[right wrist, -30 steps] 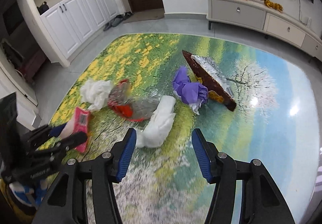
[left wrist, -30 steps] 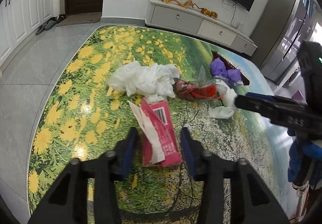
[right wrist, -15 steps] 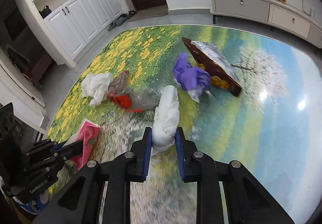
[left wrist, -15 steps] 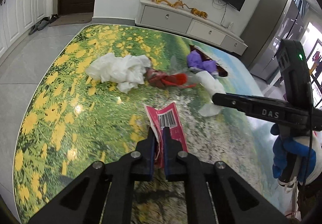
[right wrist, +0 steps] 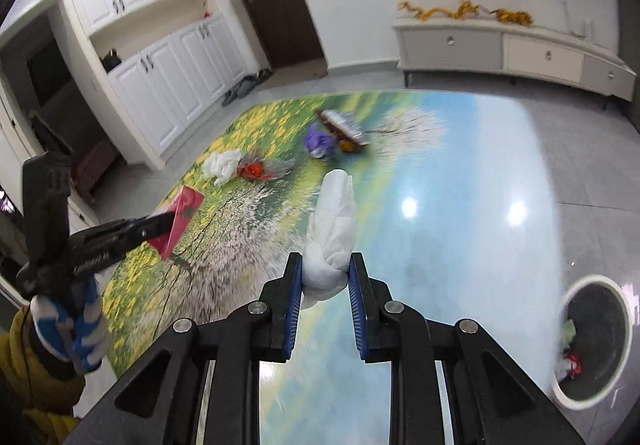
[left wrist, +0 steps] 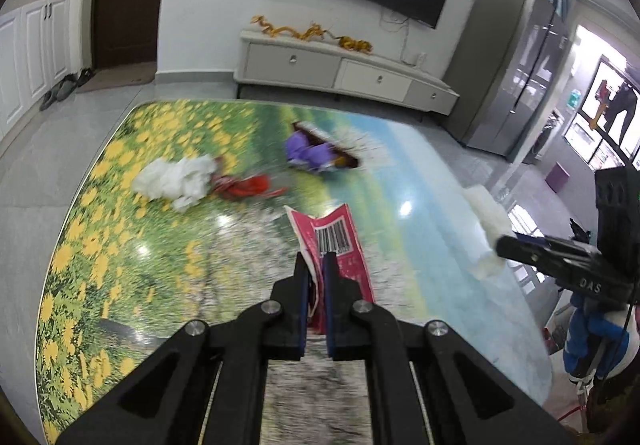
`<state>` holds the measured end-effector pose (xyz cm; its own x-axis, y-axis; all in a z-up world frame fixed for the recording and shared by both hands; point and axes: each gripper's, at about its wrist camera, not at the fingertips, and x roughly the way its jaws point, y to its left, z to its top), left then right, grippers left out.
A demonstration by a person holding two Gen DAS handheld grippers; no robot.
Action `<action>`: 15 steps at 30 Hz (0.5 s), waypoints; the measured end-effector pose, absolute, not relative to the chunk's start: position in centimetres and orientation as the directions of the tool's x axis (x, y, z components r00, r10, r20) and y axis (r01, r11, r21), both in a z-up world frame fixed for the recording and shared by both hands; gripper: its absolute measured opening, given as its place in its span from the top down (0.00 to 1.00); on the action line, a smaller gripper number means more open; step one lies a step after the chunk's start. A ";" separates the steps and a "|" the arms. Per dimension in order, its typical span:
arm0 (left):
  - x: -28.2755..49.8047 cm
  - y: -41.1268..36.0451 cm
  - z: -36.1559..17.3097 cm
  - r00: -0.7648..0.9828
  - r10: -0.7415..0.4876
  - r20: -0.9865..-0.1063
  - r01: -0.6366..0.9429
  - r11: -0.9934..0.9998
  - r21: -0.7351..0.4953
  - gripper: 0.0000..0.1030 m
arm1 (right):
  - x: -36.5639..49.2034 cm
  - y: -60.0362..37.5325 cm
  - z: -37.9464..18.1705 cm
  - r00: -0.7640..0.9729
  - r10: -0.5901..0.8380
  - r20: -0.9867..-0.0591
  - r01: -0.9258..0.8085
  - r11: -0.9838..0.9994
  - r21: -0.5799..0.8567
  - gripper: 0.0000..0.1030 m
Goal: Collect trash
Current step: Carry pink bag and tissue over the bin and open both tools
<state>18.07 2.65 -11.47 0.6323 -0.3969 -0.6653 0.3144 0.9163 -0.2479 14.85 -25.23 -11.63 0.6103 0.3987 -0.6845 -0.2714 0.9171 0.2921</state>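
So both pieces of trash are seen lifted clear of the floor mat right now. The left gripper is clamped tight on the pink wrapper, which sticks up and forward between the fingers with its barcode facing the camera. The right gripper is closed around the lower end of the white tissue wad, and the rest of the wad pokes up past the blue pads.

More trash is left lying on the mat further back: a crumpled white bag touching a red-and-clear plastic wrapper, and well apart from those, a purple glove just beside a brown foil-lined packet.

A round white trash bin with a dark liner is seen on the grey tile floor at the lower right of the right wrist view, with some scraps already inside.
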 end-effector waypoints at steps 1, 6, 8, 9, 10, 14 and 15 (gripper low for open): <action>17.8 1.9 -11.0 0.632 -0.405 -0.661 0.328 0.912 -0.246 0.94 | 13.9 -26.3 -11.4 0.626 0.388 -0.676 -0.257 0.922 0.290 0.78; 16.9 -2.9 -8.8 0.603 -0.460 -0.652 0.411 0.879 -0.240 0.94 | 9.3 -33.2 -10.5 0.708 0.277 -0.650 -0.150 0.958 0.245 0.78; 16.8 -5.2 -8.2 0.582 -0.484 -0.654 0.446 0.862 -0.240 0.94 | 7.9 -36.1 -10.4 0.732 0.231 -0.641 -0.096 0.966 0.239 0.78; 16.8 -6.4 -7.9 0.568 -0.498 -0.655 0.465 0.851 -0.243 0.95 | 7.2 -37.7 -10.5 0.741 0.197 -0.641 -0.060 0.972 0.229 0.78; 16.9 -8.0 -7.6 0.551 -0.512 -0.659 0.489 0.838 -0.243 0.95 | 6.7 -39.0 -10.6 0.747 0.169 -0.643 -0.031 0.975 0.220 0.78; 17.2 -14.7 -6.9 0.490 -0.544 -0.681 0.568 0.792 -0.224 0.94 | 5.6 -44.7 -12.0 0.756 0.084 -0.649 0.096 0.967 0.236 0.78; 17.5 -17.1 -6.8 0.468 -0.553 -0.690 0.593 0.775 -0.219 0.94 | 5.5 -46.1 -12.5 0.756 0.062 -0.652 0.130 0.962 0.241 0.78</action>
<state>17.48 -17.06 -6.80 0.4679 -0.5528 -0.6896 0.5933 0.7747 -0.2186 5.51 -46.14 -12.55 0.7561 0.0615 -0.6515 0.1298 0.9617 0.2414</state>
